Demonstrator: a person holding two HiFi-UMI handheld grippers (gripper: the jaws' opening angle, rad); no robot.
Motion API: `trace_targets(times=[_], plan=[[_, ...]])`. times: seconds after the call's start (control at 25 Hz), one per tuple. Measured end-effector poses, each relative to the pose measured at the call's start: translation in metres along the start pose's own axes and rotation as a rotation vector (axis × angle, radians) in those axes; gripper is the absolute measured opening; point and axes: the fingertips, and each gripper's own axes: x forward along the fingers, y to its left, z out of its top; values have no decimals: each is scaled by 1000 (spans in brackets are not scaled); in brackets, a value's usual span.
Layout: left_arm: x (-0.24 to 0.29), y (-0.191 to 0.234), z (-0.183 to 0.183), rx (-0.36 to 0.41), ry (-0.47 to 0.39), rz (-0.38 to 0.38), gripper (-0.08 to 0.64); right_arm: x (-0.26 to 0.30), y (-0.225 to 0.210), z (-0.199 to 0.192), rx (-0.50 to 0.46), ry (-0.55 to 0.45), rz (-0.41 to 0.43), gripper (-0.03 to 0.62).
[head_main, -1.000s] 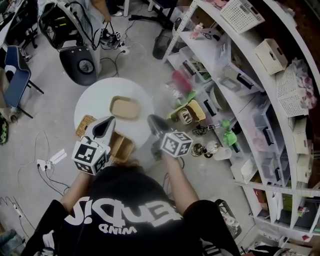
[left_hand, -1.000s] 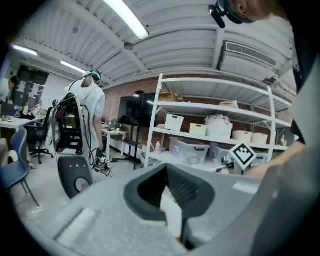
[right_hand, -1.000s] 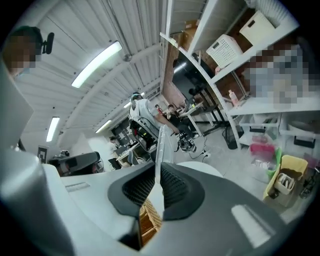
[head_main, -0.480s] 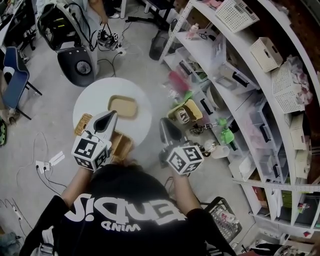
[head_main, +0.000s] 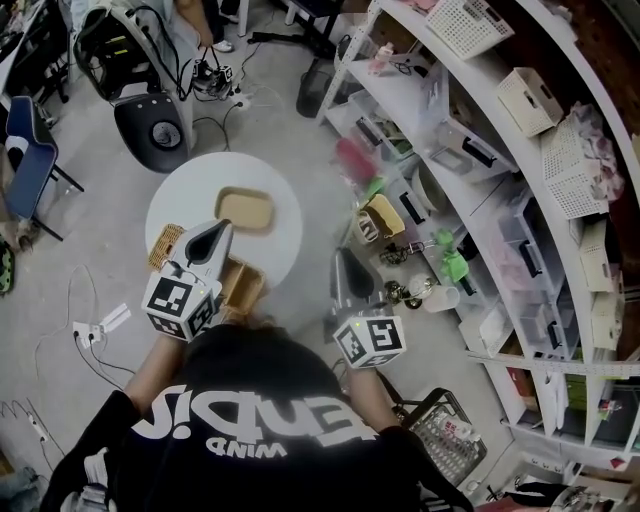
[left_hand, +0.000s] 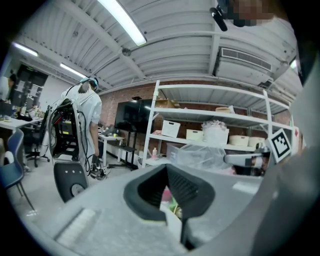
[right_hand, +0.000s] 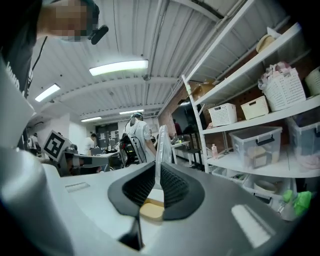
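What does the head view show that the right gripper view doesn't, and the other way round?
Head view only: the wire basket and the power strip on the floor. Right gripper view only: a clear strip clamped in the right gripper, and the ceiling lights. Both: the shelves, the left gripper and the person.

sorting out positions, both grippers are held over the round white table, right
Not both: in the head view the left gripper is over the near edge of the round white table, but the right gripper is off it, above the floor by the shelves.
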Motion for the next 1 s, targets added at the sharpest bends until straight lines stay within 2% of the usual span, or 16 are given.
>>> trace_targets(times=[0.4,1.0], plan=[[-7,6,-12,24,-8,31,2,-5,-2,-18,-82,-28,-31,32],[-6,25,-38,34,16,71,2,20,-7,-46,-25,13,-29,32]])
